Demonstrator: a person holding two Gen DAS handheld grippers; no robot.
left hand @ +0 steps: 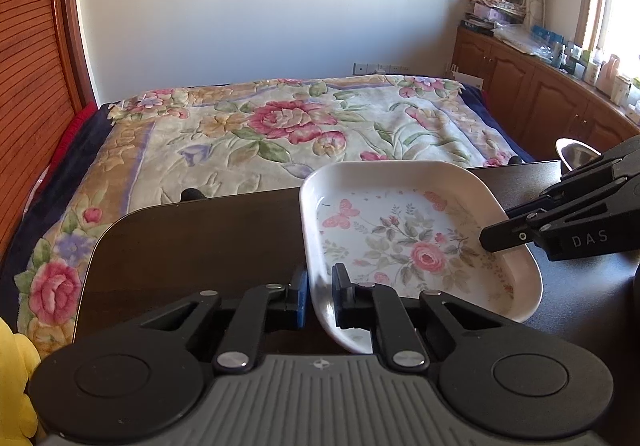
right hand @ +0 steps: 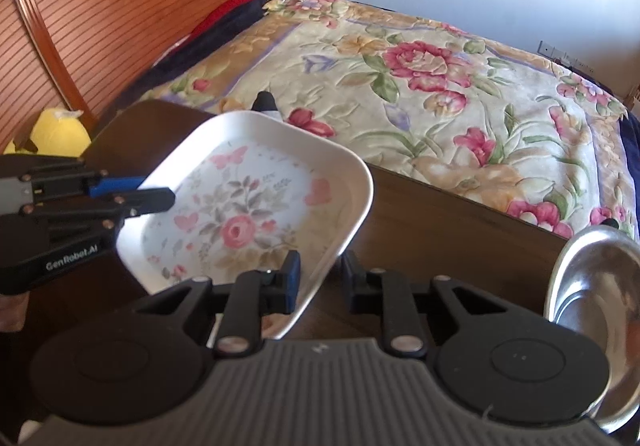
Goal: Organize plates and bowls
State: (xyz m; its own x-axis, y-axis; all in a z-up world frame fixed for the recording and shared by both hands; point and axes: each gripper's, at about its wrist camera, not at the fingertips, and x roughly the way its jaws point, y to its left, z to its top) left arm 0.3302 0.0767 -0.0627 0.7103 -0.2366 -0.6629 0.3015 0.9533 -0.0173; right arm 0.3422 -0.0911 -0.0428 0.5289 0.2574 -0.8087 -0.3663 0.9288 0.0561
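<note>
Square floral plate (left hand: 416, 242) sits at the bench's (left hand: 200, 246) far edge. Left gripper (left hand: 320, 296) and right gripper (right hand: 320, 274) each clamp opposite rims. Judged rigid, glossy, slippery, breakable; rim holds suit.

white square floral plate (left hand: 404, 230) tilted above dark table; steel bowl (right hand: 596, 282) just beside.

The square plate (left hand: 404, 230) sits on the table (left hand: 192, 246), with the bed (left hand: 280, 133) behind the table. The left gripper (left hand: 320, 296) is at one edge of the plate, the right gripper (right hand: 320, 278) at the opposite edge. A metal bowl (right hand: 596, 298) stands to the right of the plate.
</note>
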